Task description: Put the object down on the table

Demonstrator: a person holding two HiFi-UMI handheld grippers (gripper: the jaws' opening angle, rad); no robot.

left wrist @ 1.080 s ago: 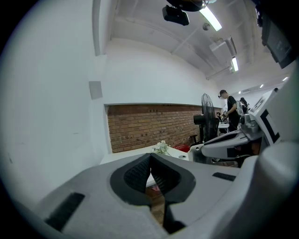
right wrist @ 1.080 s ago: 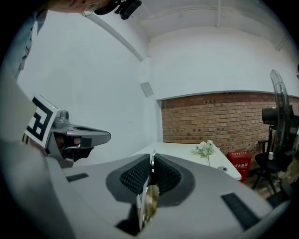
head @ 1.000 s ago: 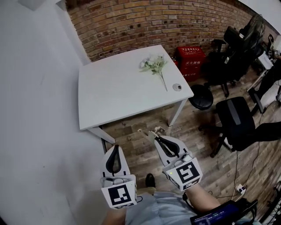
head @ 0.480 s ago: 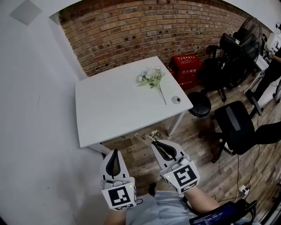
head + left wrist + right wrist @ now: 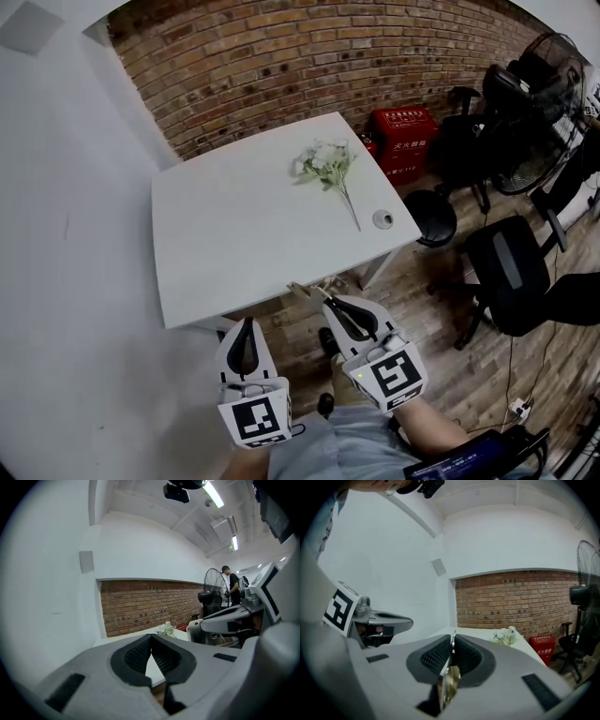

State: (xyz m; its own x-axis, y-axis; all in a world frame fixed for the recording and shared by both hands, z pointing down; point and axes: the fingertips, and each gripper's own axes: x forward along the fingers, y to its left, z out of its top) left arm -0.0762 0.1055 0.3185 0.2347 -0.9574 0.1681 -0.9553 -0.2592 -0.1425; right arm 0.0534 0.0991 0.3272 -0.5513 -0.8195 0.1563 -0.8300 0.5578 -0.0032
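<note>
Our right gripper (image 5: 330, 306) is clamped on a thin, flat, pale-gold object (image 5: 452, 684). A slim end of it pokes out past the jaw tips, and we cannot tell exactly what it is. Our left gripper (image 5: 247, 325) hangs just beside it, jaws pressed tip to tip on nothing. Both sit over the wooden floor (image 5: 441, 319), short of the near edge of the white table (image 5: 225, 244), so the object is not yet over the top.

To do this well, we judge that we should carry the right gripper forward over the bare near part of the table. We lower it until the object rests flat, and only then part the jaws. The flower sprig (image 5: 328, 164) and the small round thing (image 5: 382, 218) lie toward the far right, so we keep left of them. Released too near the edge, so thin a piece could slide off.
</note>
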